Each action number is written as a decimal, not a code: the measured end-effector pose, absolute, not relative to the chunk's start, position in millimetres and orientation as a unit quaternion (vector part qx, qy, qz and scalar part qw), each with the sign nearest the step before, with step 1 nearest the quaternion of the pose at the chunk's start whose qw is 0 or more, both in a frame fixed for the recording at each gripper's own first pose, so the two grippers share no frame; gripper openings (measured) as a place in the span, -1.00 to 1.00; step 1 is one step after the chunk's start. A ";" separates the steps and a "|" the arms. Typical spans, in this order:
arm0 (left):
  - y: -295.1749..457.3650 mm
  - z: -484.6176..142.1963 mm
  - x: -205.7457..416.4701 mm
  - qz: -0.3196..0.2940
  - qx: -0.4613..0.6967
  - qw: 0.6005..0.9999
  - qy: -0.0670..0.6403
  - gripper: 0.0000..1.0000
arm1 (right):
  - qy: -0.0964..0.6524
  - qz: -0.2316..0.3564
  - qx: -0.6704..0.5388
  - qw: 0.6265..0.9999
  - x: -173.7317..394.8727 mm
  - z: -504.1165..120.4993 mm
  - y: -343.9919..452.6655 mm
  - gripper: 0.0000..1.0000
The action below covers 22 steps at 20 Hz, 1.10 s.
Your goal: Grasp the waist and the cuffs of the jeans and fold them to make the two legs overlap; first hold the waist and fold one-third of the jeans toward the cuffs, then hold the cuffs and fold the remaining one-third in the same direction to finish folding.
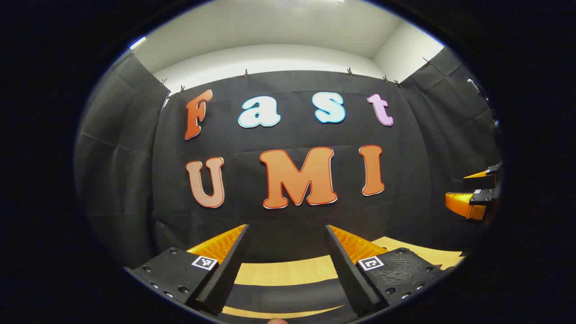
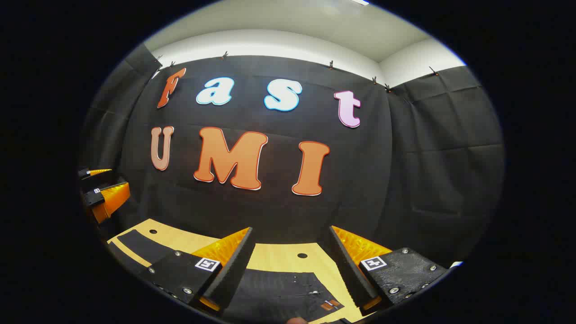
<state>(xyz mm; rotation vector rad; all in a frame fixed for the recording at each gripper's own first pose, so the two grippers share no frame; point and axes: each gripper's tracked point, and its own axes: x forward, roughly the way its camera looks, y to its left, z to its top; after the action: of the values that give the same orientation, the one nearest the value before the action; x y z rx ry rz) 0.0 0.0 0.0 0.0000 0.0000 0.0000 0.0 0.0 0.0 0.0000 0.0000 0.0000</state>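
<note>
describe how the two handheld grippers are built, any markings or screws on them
Left gripper and right gripper look alike: two long wedge-shaped fingers set on flat black plates with round screw heads. Each plate carries a small square black-and-white marker tag near the finger base. No cables or sleeves are visible.

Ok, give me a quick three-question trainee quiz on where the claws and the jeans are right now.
1. True or false: the right claw is shut on the jeans.
2. What do the jeans lie on? A) a wooden table B) a sofa C) a metal rack
3. Fill the blank: in the left gripper view, the fingers of the left claw stand ___, with nothing between them.

Key: 1 false; 2 A; 3 open.
</note>
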 end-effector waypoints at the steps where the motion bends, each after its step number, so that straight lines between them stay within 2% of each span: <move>1: 7.4 -4.9 -0.4 0.004 -0.002 1.000 0.004 0.94 | 0.001 0.001 -0.002 1.000 0.6 -0.2 8.0 1.00; 3: 17.9 -21.6 -1.4 0.012 -0.001 1.000 0.021 0.94 | 0.014 0.011 0.001 1.000 0.7 -8.3 21.4 1.00; 5: 20.6 -30.8 -1.6 0.024 -0.001 0.999 0.036 0.95 | 0.018 0.029 0.003 0.999 0.1 -10.0 31.4 0.89; 6: 22.4 -31.8 -1.5 0.034 -0.003 0.999 0.038 0.94 | 0.018 0.036 0.004 0.999 3.2 -10.2 32.4 0.96; 9: 28.9 -41.3 -4.5 0.063 -0.007 0.997 0.046 0.94 | 0.021 0.059 0.028 0.998 12.2 -13.0 40.5 0.96; 10: 30.4 -40.3 -4.8 0.068 -0.005 0.997 0.048 0.94 | 0.021 0.063 0.033 0.997 16.0 -14.6 41.5 0.89; 11: 31.7 -35.6 -6.7 0.076 -0.002 0.996 0.042 0.95 | 0.022 0.066 0.037 0.997 20.8 -16.6 42.7 0.96; 13: 42.5 -30.3 -6.6 0.095 0.003 0.995 0.034 0.99 | 0.024 0.073 0.044 0.996 29.0 -17.5 45.8 0.90; 14: 44.0 -29.6 -6.3 0.097 0.001 0.995 0.035 0.95 | 0.024 0.079 0.049 0.995 31.5 -17.5 45.5 0.96; 16: 42.3 -28.8 -6.4 0.093 -0.002 0.995 0.032 1.00 | 0.026 0.075 0.048 0.996 36.6 -23.0 37.4 0.96; 18: 56.0 -39.0 -4.9 0.116 0.007 0.992 0.044 0.96 | 0.042 0.067 0.044 0.996 40.5 -38.0 26.6 0.96; 22: 76.7 -65.4 -7.6 0.147 0.003 0.985 0.092 0.97 | 0.083 0.040 0.038 0.995 46.2 -71.8 -7.5 0.96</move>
<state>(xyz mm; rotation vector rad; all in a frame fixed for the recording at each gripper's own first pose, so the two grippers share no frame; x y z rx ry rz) -7.6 76.7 -65.4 0.0057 0.1841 0.2958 46.2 -7.5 -71.8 0.0766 0.1662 0.0794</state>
